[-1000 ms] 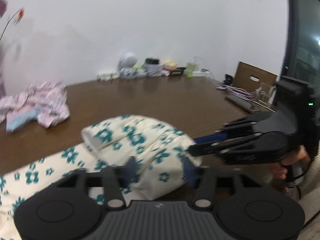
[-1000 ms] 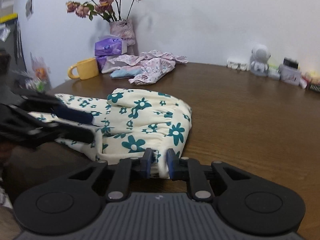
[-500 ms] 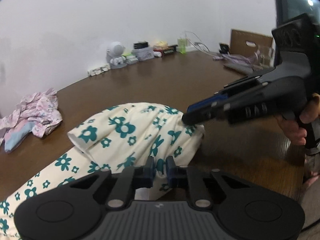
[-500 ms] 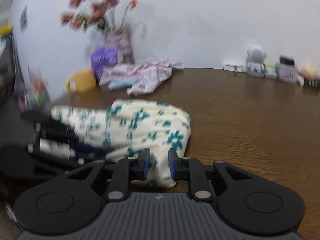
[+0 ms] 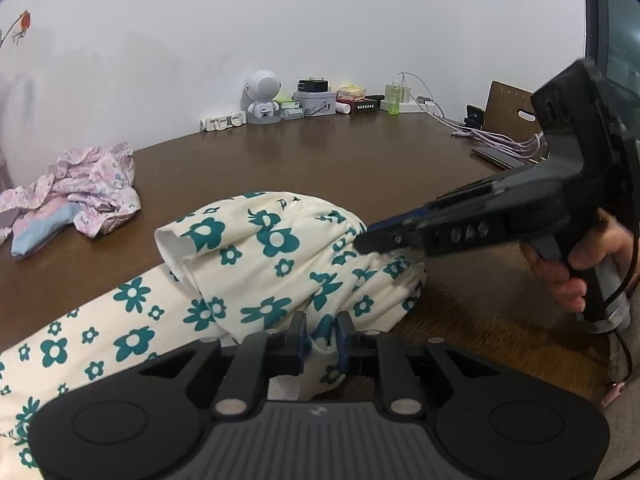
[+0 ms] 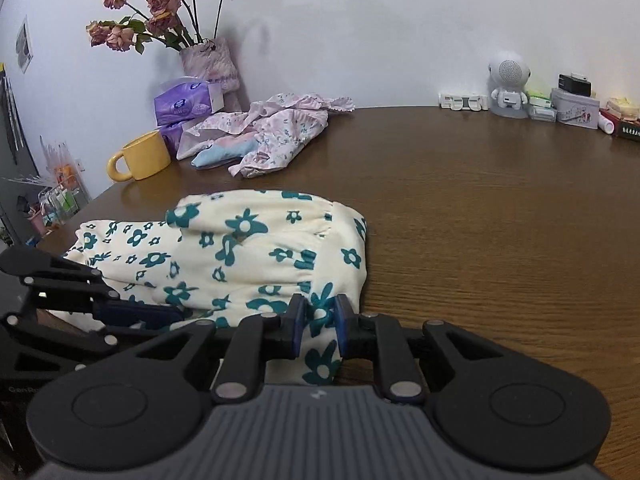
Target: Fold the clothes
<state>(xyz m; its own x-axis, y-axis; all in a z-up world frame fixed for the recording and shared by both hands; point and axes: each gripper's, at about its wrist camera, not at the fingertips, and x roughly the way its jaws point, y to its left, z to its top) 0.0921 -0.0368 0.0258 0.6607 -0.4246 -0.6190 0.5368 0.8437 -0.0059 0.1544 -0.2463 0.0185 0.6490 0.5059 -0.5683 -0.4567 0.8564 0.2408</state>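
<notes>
A lived-in home room, brown wooden desk point(image 6: 500, 208) against a white wall, vase of dried roses point(image 6: 208, 60) at eleven o'clock, yellow mug point(image 6: 140, 156), purple tissue packs point(image 6: 184, 100), crumpled pink garment point(image 6: 276, 128), robot-shaped speaker point(image 6: 507, 84) and small tins at one o'clock

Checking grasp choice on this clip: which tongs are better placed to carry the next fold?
Hard to split: left tongs and right tongs both pinch the floral garment's near edge; probably both together.

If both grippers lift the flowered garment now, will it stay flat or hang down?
The flowered garment looks soft and creased, so it will probably sag between the left gripper and right gripper. Its long unheld end likely drags on the table.
</notes>
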